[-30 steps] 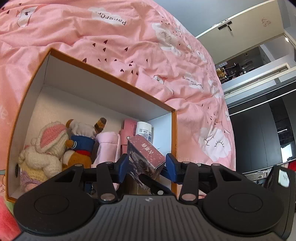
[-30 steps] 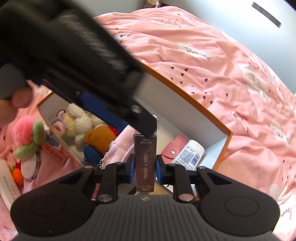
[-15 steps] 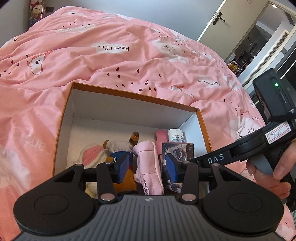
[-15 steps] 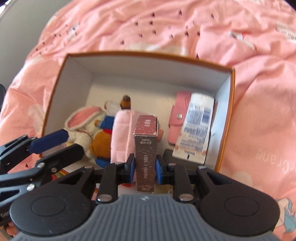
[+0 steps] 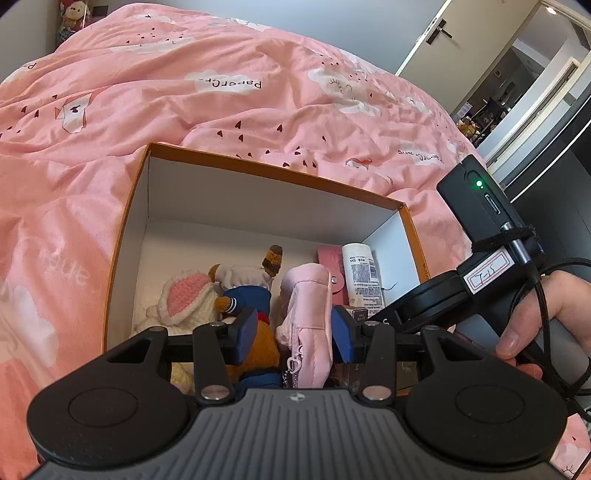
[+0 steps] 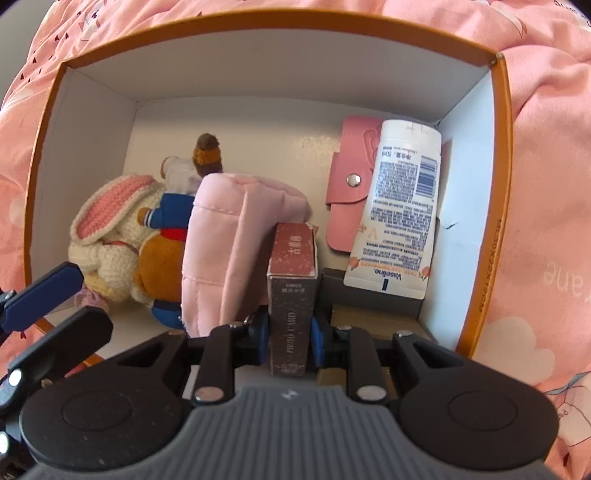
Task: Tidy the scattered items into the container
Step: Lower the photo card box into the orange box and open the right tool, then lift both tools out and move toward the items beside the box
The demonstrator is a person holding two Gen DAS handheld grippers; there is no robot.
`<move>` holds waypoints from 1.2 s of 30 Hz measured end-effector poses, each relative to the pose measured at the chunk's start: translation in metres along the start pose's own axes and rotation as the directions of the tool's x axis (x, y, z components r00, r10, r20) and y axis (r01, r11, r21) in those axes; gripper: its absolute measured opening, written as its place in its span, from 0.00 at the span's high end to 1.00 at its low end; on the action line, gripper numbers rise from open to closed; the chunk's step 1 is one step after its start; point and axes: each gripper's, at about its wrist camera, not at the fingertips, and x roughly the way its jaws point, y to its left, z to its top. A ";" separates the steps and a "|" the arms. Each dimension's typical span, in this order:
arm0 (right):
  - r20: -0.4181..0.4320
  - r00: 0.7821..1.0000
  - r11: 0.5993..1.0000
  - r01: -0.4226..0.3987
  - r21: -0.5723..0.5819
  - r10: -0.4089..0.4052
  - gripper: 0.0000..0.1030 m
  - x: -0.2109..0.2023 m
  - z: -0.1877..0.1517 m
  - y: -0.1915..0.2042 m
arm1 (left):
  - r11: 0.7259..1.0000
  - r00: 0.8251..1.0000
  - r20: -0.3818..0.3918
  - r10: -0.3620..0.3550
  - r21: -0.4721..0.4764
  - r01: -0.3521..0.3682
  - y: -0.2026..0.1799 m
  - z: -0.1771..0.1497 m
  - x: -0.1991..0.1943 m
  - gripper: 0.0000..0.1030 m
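Observation:
The orange-rimmed white box (image 6: 280,22) lies on the bed. My right gripper (image 6: 290,339) points down into it, shut on a dark red photo-card box (image 6: 291,280). That card box stands upright between a pink padded pouch (image 6: 229,236) and a white Vaseline tube (image 6: 399,206). A crochet bunny (image 6: 107,221) and a sailor bear plush (image 6: 166,236) fill the left side. My left gripper (image 5: 295,332) hangs open and empty over the box's near edge; the left gripper (image 6: 94,299) also shows at the lower left of the right wrist view.
A pink snap wallet (image 6: 347,192) lies under the tube, and a dark flat item (image 6: 373,295) sits below it. The pink duvet (image 5: 221,92) surrounds the box (image 5: 273,170). A hand (image 5: 554,306) holds the right gripper's handle. A door and a dark corridor lie far right.
The right gripper sank into the box with the card box, rolling until it points almost straight down. The left gripper's view levelled out, and its fingers stayed apart.

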 end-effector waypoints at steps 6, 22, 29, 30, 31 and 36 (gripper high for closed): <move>0.052 0.998 0.998 0.037 -0.045 -0.034 0.74 0.001 -0.009 0.008 | 0.998 0.999 0.016 0.038 0.047 -0.039 -0.010 -0.008 0.002 0.51; 0.187 0.982 0.992 0.060 -0.114 -0.038 0.63 -0.025 -0.043 0.008 | 0.994 0.989 0.134 0.058 0.082 -0.069 -0.017 -0.022 -0.022 0.51; 0.410 0.912 0.978 0.109 -0.180 -0.027 0.62 -0.057 -0.067 0.014 | 0.986 0.971 0.225 0.078 0.125 -0.108 -0.025 -0.030 -0.040 0.51; 0.449 0.893 0.976 0.103 -0.190 -0.007 0.62 -0.062 -0.073 0.014 | 0.985 0.968 0.238 0.084 0.130 -0.117 -0.026 -0.031 -0.043 0.51; 0.493 0.870 0.975 0.095 -0.202 0.018 0.62 -0.068 -0.080 0.016 | 0.983 0.964 0.250 0.092 0.134 -0.128 -0.027 -0.033 -0.045 0.51; 0.634 0.770 0.969 0.099 -0.226 0.069 0.62 -0.086 -0.112 0.023 | 0.987 0.966 0.246 0.084 0.115 -0.115 -0.024 -0.037 -0.057 0.51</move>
